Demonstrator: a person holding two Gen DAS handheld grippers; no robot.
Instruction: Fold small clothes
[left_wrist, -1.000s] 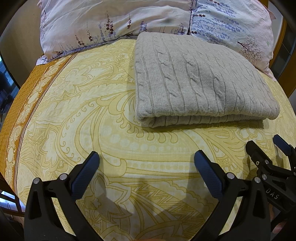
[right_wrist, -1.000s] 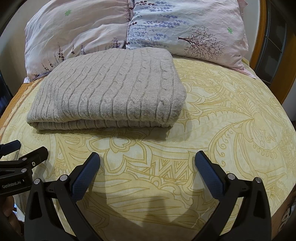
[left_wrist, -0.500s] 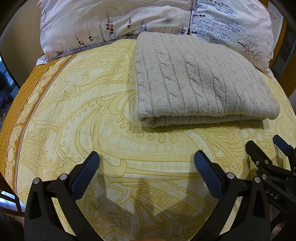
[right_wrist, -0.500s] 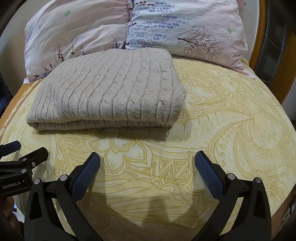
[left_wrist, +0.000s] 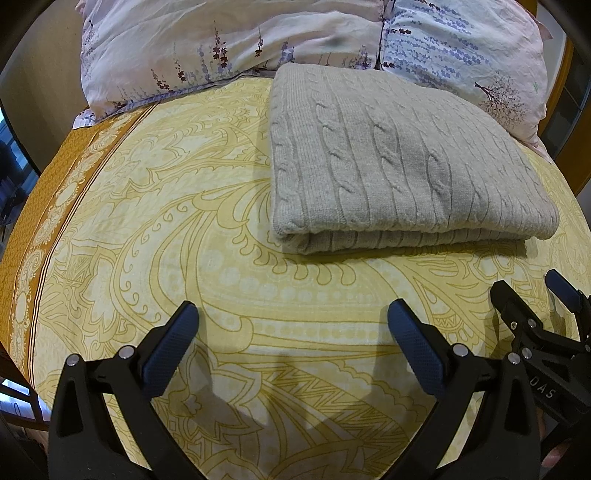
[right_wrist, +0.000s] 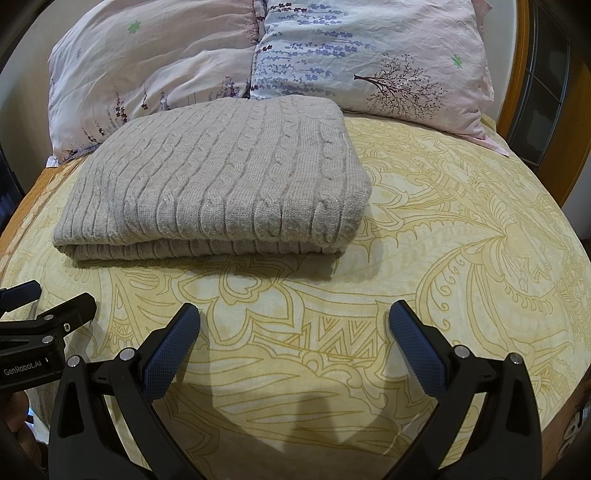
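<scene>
A grey cable-knit sweater (left_wrist: 399, 166) lies folded into a neat rectangle on the yellow patterned bedspread (left_wrist: 184, 229), its near edge showing stacked layers. It also shows in the right wrist view (right_wrist: 221, 184). My left gripper (left_wrist: 291, 317) is open and empty, hovering over the bedspread well short of the sweater's near left corner. My right gripper (right_wrist: 293, 317) is open and empty, in front of the sweater's near right corner. The right gripper shows at the lower right of the left wrist view (left_wrist: 532, 295); the left gripper shows at the lower left of the right wrist view (right_wrist: 51, 299).
Two floral pillows (left_wrist: 229, 40) (right_wrist: 373, 55) lie against the head of the bed behind the sweater. A wooden bed frame (right_wrist: 517, 85) stands at the far right. An orange border (left_wrist: 48, 206) runs along the bedspread's left edge.
</scene>
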